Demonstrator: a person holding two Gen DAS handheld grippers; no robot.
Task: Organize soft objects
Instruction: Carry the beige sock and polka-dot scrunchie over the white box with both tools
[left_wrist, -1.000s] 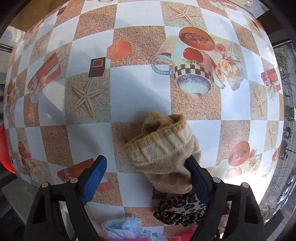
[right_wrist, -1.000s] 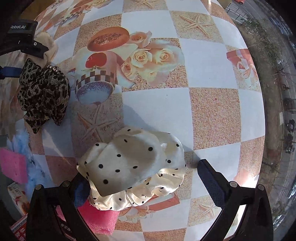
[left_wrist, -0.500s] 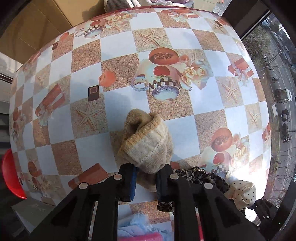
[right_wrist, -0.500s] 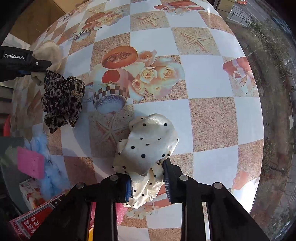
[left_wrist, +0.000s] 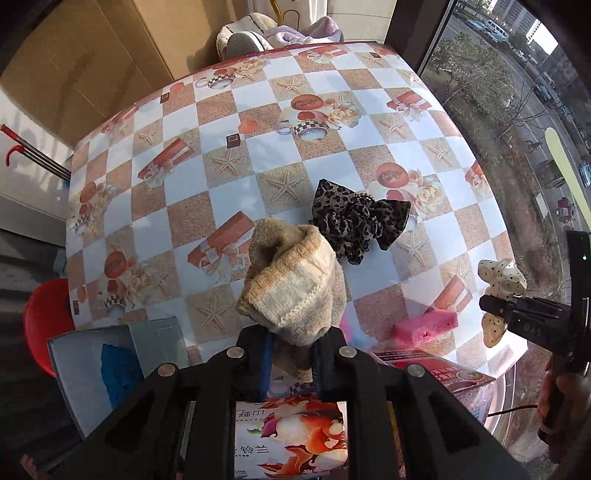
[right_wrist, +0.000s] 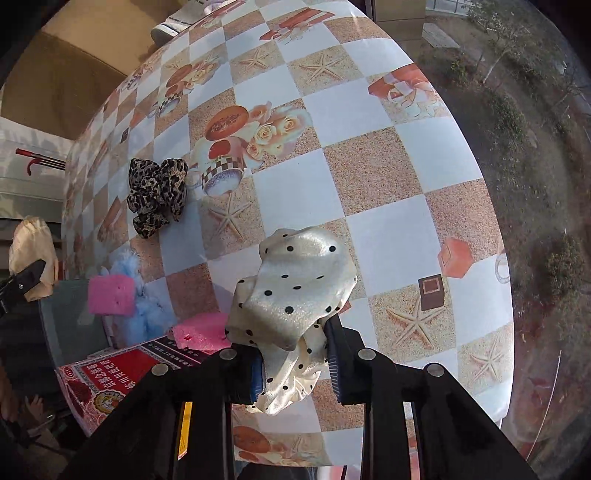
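My left gripper (left_wrist: 290, 352) is shut on a beige knitted sock (left_wrist: 291, 288) and holds it up above the near edge of the checked table (left_wrist: 258, 155). My right gripper (right_wrist: 295, 363) is shut on a cream polka-dot scrunchie (right_wrist: 299, 284), also lifted off the table. The scrunchie shows in the left wrist view (left_wrist: 500, 284) at the far right, and the sock in the right wrist view (right_wrist: 31, 243) at the far left. A leopard-print scrunchie (left_wrist: 354, 221) lies on the table; it also shows in the right wrist view (right_wrist: 157, 194).
An open grey box (left_wrist: 74, 369) with something blue inside sits at the lower left. A red printed box (right_wrist: 122, 373) lies at the near edge, with pink sponges (right_wrist: 110, 295) (right_wrist: 201, 330) and a blue fluffy item (right_wrist: 142, 295) beside it. A red stool (left_wrist: 44, 317) stands left.
Both grippers have closed on their items and lifted them well above the table, pulling back towards the near edge. The leopard-print scrunchie stays on the table.
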